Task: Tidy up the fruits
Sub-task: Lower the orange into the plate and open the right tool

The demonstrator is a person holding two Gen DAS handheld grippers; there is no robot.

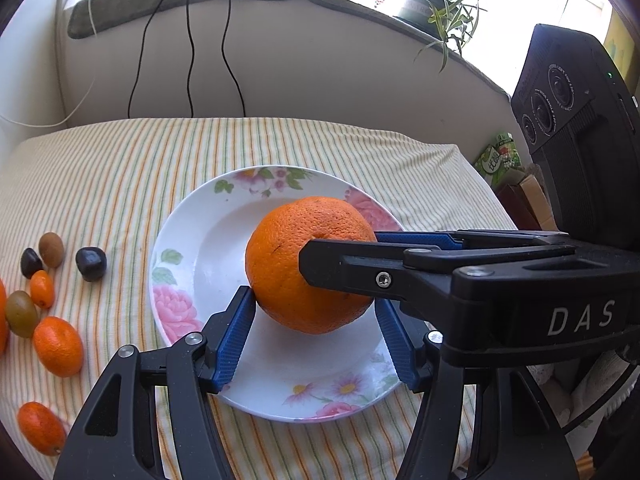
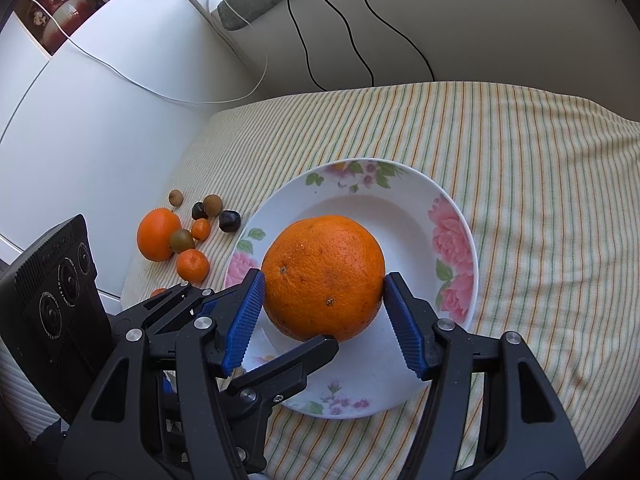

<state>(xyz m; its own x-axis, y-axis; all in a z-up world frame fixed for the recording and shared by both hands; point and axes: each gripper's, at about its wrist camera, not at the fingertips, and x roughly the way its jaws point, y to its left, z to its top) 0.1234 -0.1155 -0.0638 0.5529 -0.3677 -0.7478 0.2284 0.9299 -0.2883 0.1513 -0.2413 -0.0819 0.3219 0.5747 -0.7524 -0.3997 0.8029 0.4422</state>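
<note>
A large orange [image 1: 288, 264] [image 2: 324, 276] sits in a white floral plate [image 1: 188, 248] [image 2: 416, 216] on the striped cloth. My left gripper [image 1: 316, 312] is around the orange's near side, with a blue pad by each flank. My right gripper [image 2: 324, 292] comes in from the right; both its pads press the orange's sides, and in the left wrist view [image 1: 340, 252] its fingers lie across the orange. Small fruits lie left of the plate: kumquats [image 1: 58, 346], a dark plum [image 1: 91, 264], kiwi berries [image 1: 51, 249] and a mandarin [image 2: 158, 234].
A sill with a potted plant [image 1: 436, 8] and hanging cables [image 1: 190, 60] runs behind the table. A white cabinet [image 2: 80, 120] stands left of the table. Boxes [image 1: 504, 160] sit off the table's right edge.
</note>
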